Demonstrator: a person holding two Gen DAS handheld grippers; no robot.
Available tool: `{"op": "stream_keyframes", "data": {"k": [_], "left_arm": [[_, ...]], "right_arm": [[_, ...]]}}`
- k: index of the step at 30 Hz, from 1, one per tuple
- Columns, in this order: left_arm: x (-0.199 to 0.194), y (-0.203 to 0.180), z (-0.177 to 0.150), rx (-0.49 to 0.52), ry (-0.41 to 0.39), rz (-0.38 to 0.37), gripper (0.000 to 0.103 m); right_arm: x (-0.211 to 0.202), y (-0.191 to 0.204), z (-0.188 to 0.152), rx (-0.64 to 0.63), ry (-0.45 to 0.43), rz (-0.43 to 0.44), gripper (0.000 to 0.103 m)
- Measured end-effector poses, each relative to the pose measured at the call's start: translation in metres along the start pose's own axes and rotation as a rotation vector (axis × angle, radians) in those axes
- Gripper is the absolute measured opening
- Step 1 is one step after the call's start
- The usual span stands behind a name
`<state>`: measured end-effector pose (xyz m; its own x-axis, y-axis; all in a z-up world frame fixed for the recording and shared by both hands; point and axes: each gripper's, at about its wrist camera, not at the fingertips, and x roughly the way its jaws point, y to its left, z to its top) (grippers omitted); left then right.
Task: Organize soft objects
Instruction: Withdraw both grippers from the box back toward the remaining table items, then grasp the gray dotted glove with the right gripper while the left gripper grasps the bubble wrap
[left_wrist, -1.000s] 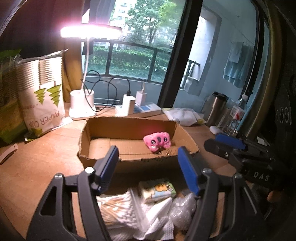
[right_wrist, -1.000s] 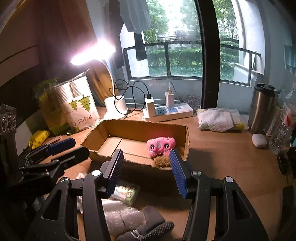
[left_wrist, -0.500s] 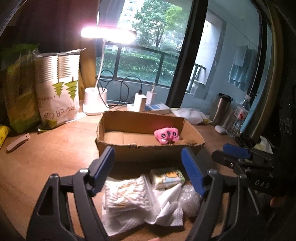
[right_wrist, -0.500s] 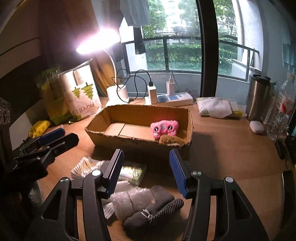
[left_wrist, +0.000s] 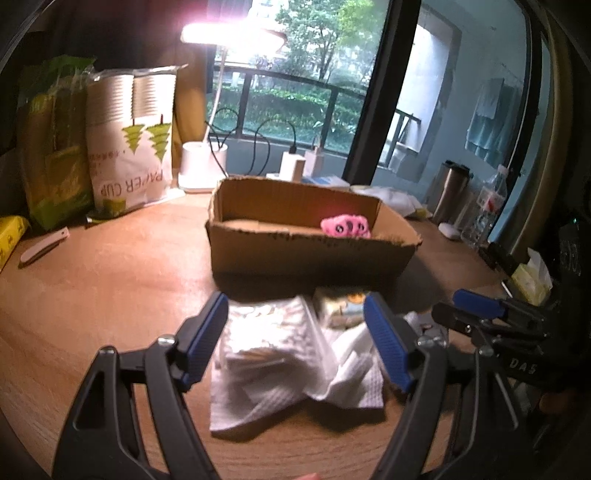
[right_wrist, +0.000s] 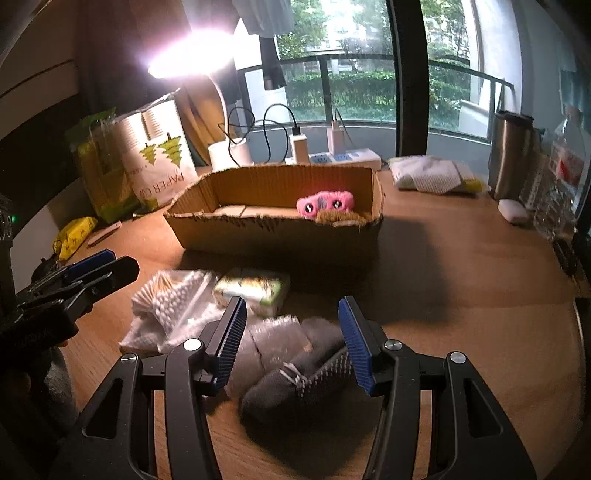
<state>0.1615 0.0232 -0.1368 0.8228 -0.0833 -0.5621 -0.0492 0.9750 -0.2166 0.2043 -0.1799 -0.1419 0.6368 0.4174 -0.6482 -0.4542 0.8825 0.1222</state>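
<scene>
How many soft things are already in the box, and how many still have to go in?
Two sit in the box: the pink plush and a brown fuzzy thing. Nothing is held; the left gripper and right gripper are open. On the table remain the socks, swab bag, tissue pack, bubble wrap and paper towels.

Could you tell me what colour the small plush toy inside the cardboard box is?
Bright pink, with dark eyes; the plush toy shows best in the right wrist view.

Lit desk lamp (right_wrist: 192, 62), paper cup bag (left_wrist: 133, 136), power strip (right_wrist: 343, 157) w/ chargers, steel tumbler (right_wrist: 511, 151).
</scene>
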Motion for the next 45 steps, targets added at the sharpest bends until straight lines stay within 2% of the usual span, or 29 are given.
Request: {"op": "stream_keyframes", "data": {"k": [9,13,20,21,23,24,26,30,45], "left_arm": [[0.008,-0.020,-0.012,0.039,0.039,-0.003,0.077],[0.011,-0.031,-0.011,0.064,0.047,-0.007,0.077],[0.021,-0.056,-0.013,0.115,0.077,-0.024,0.077],[0.023,-0.060,-0.014,0.124,0.082,-0.029,0.077],[0.025,-0.068,-0.015,0.143,0.089,-0.039,0.077],[0.027,-0.073,-0.016,0.157,0.094,-0.043,0.077],[0.032,-0.082,-0.017,0.175,0.104,-0.047,0.077],[0.043,-0.093,-0.021,0.199,0.138,-0.042,0.077],[0.072,-0.132,-0.038,0.338,0.225,-0.027,0.074]], "right_arm": [[0.009,-0.009,-0.022,-0.007,0.039,-0.043,0.055],[0.012,-0.012,-0.028,-0.016,0.041,-0.056,0.065],[0.022,-0.022,-0.029,0.010,0.107,0.012,0.068],[0.022,-0.023,-0.029,0.010,0.112,0.024,0.068],[0.021,-0.025,-0.029,0.007,0.114,0.042,0.059],[0.021,-0.025,-0.029,0.004,0.113,0.042,0.051],[0.018,-0.029,-0.029,0.002,0.108,0.042,0.048],[0.011,-0.038,-0.029,0.016,0.084,0.047,0.036],[-0.007,-0.091,-0.030,0.100,0.019,0.028,0.035]]}}
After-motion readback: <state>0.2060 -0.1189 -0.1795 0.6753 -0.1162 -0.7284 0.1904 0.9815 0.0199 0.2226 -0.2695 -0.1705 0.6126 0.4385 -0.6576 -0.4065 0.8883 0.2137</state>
